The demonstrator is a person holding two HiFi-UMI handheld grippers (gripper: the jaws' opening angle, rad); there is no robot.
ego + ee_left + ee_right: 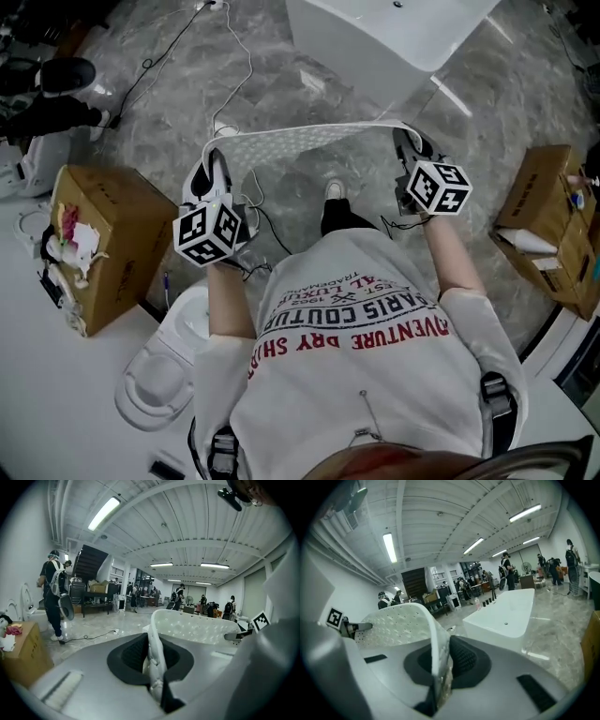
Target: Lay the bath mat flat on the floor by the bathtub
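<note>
A white bath mat [300,142] with a dotted texture hangs stretched in the air between my two grippers, above the grey marble floor. My left gripper [215,165] is shut on its left edge, and my right gripper [407,142] is shut on its right edge. In the left gripper view the mat's edge [156,654] is pinched between the jaws. The right gripper view shows the mat [396,623] curving up out of the shut jaws. The white bathtub [394,37] stands just beyond the mat, and it also shows as the bathtub [506,616] ahead to the right.
An open cardboard box [103,244] and a white toilet [169,370] are at my left. Another cardboard box [553,234] sits at the right. A cable [246,66] runs over the floor. Several people [54,597] stand farther off.
</note>
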